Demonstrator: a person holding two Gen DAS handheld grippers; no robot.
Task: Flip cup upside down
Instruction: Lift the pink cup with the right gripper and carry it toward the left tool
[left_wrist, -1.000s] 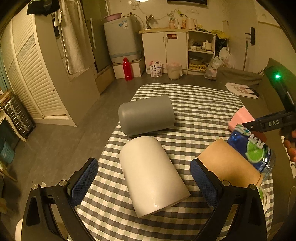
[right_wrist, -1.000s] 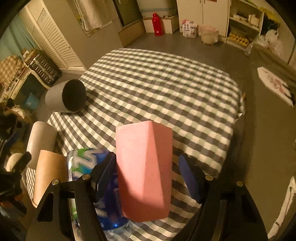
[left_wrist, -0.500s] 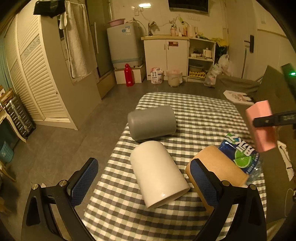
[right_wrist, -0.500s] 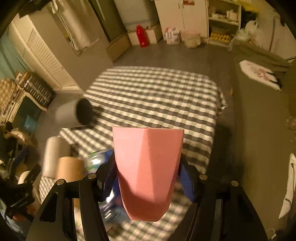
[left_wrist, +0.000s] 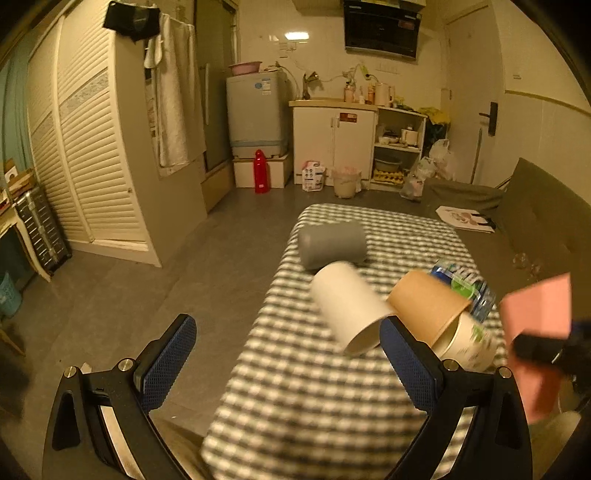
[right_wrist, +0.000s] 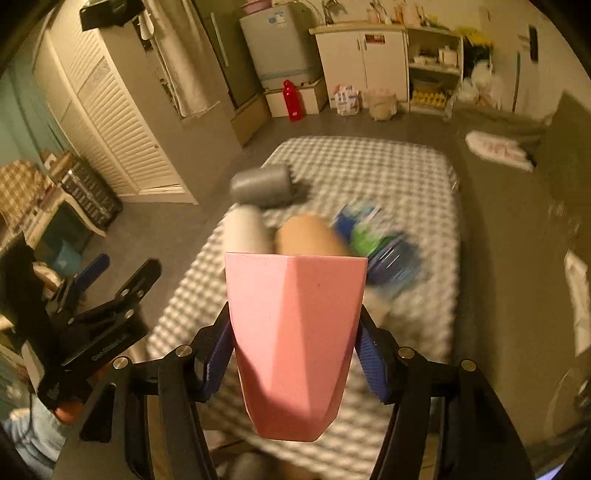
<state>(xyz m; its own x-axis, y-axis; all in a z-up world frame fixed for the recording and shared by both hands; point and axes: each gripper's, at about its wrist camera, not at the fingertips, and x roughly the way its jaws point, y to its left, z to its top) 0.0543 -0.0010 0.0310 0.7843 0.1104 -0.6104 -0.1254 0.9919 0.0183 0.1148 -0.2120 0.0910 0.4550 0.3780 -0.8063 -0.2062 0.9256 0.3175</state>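
My right gripper is shut on a pink faceted cup and holds it in the air above the near end of the checked table, wide end away from the camera. The pink cup also shows at the right edge of the left wrist view. My left gripper is open and empty, off the table's near left corner. It shows at the left of the right wrist view.
On the checked table lie a grey cup, a white cup, a brown paper cup and a blue bottle, all on their sides. A sofa runs along the right.
Both grippers have pulled back and up from the table. The right gripper has lifted the pink cup clear of the table and turned it wide end forward.
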